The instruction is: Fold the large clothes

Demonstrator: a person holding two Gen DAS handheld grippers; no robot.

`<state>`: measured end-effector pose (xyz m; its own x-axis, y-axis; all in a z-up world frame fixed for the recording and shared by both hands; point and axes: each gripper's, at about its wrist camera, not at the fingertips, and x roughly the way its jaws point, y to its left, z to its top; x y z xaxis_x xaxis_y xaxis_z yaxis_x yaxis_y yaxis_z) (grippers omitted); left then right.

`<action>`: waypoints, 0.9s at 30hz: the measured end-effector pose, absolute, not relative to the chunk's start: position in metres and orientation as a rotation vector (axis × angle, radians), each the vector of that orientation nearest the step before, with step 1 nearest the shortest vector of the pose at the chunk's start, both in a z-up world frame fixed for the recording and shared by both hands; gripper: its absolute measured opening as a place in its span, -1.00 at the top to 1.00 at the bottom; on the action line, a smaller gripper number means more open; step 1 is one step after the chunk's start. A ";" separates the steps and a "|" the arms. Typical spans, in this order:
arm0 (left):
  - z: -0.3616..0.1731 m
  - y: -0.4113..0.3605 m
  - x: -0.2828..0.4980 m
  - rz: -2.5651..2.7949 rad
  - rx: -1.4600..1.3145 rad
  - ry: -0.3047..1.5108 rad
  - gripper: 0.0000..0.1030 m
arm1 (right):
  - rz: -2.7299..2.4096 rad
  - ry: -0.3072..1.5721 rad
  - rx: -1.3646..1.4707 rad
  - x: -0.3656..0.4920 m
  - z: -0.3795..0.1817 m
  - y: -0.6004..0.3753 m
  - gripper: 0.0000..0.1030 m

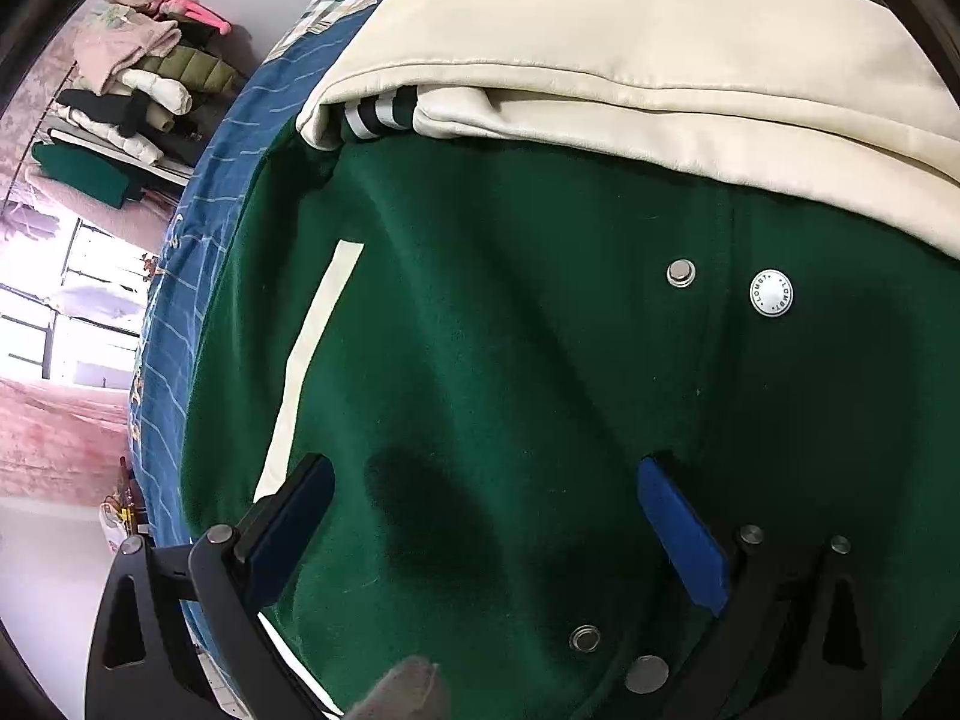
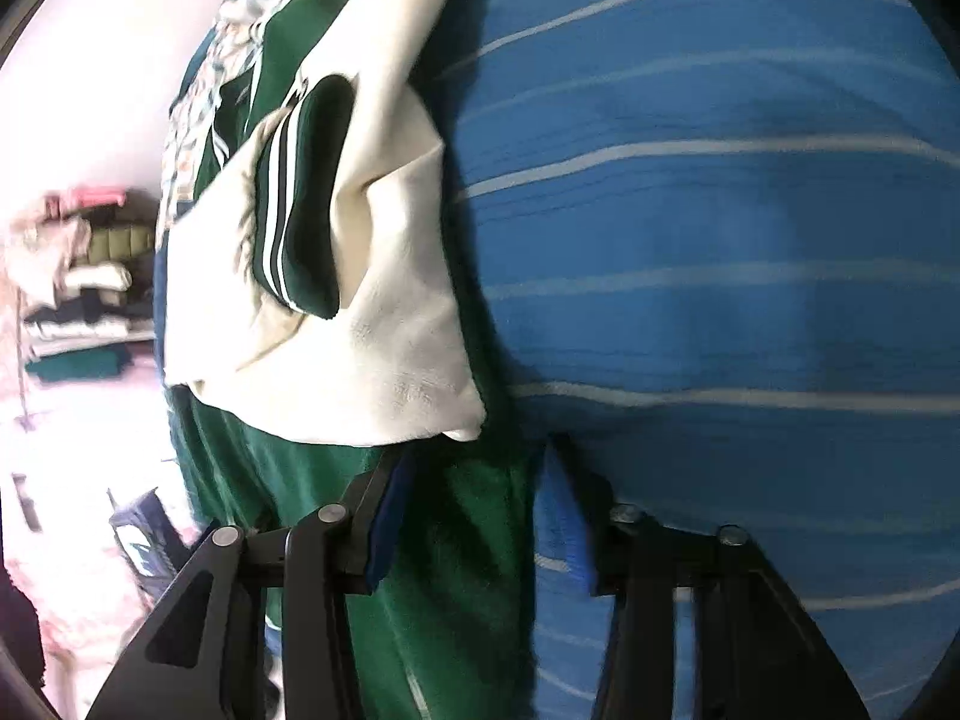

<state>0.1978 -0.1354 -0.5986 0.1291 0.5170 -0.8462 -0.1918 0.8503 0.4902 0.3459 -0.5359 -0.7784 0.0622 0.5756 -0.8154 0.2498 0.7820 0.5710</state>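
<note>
A dark green varsity jacket (image 1: 510, 360) lies spread on a bed covered by a blue sheet with pale stripes (image 2: 720, 210). In the left wrist view the left gripper (image 1: 486, 480) hangs over the green front panel with its jaws wide apart and nothing between them; the blue pads (image 1: 681, 534) sit at about 5 and 7 o'clock of the picture, above the cloth. Two metal snaps (image 1: 771, 293) shine at about 2 o'clock from the gripper, and more snaps lie near 6 o'clock. A cream sleeve (image 1: 600, 60) is folded across the jacket at 12 o'clock, with a striped green cuff (image 1: 378, 114) peeking from under it. A cream pocket strip (image 1: 312, 360) runs at 9 o'clock. Far off at 10 o'clock a stack of folded clothes (image 1: 138, 90) sits on a rack. In the right wrist view the right gripper (image 2: 474, 516) is at the jacket's edge where green cloth meets the blue sheet; the jaws stand fairly near each other with the green hem lying between them, but I cannot tell whether the pads press on it. The cream sleeve and its striped cuff lie at 11 o'clock from that gripper.
</note>
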 end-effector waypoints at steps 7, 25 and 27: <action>-0.600 -0.132 0.196 0.505 0.224 1.340 -1.00 | 0.057 1.509 0.528 0.345 -0.761 -0.531 0.86; -0.594 -0.122 0.184 0.474 0.220 1.334 -1.00 | 0.064 1.693 0.317 0.332 -0.771 -0.449 0.86; -0.591 -0.126 0.181 0.508 0.233 1.332 -1.00 | 0.066 1.703 0.248 0.333 -0.763 -0.439 0.77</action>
